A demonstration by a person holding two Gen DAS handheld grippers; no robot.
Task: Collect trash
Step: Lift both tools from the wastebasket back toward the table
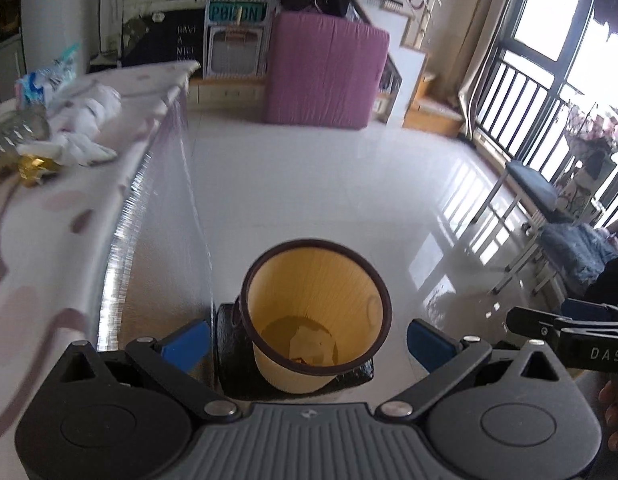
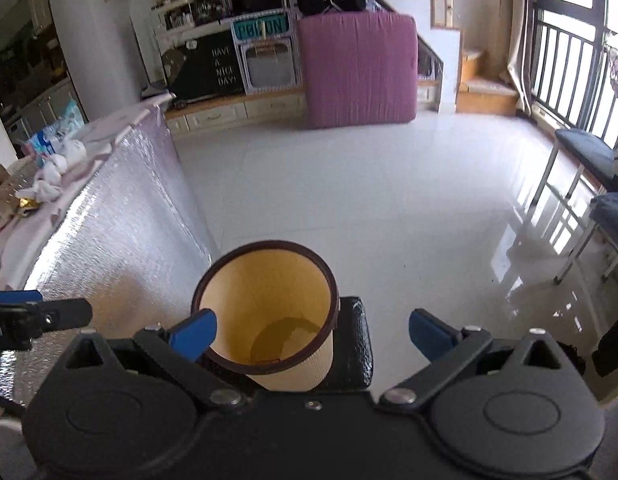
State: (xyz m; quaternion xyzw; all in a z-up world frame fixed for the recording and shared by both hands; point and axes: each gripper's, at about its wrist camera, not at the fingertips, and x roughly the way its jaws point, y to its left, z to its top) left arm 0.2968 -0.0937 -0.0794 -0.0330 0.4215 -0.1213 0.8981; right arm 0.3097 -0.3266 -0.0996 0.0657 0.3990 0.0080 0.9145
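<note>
White lettering "HAVE A NICE DAY!" runs down a black panel (image 2: 213,68) at about eleven o'clock in the right wrist view. Just beside it, toward twelve o'clock, a teal sign (image 2: 262,28) carries pale letters, roughly "POISON", not fully legible. In the left wrist view, "DAS" stands on the right gripper (image 1: 573,332) at three o'clock.

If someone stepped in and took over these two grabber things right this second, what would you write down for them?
Left gripper: open, empty, held above the bin.
Right gripper: open, empty, also above the bin.
The yellow bin stands on the floor beside the table, on a black pad; some scraps of paper already lie at its bottom.
Left to do: on the table there are white crumpled tissues, a gold wrapper, a clear plastic bottle and a blue-and-white packet. Which of these counts as trash is your call; the tissues and wrapper look likeliest.
</note>
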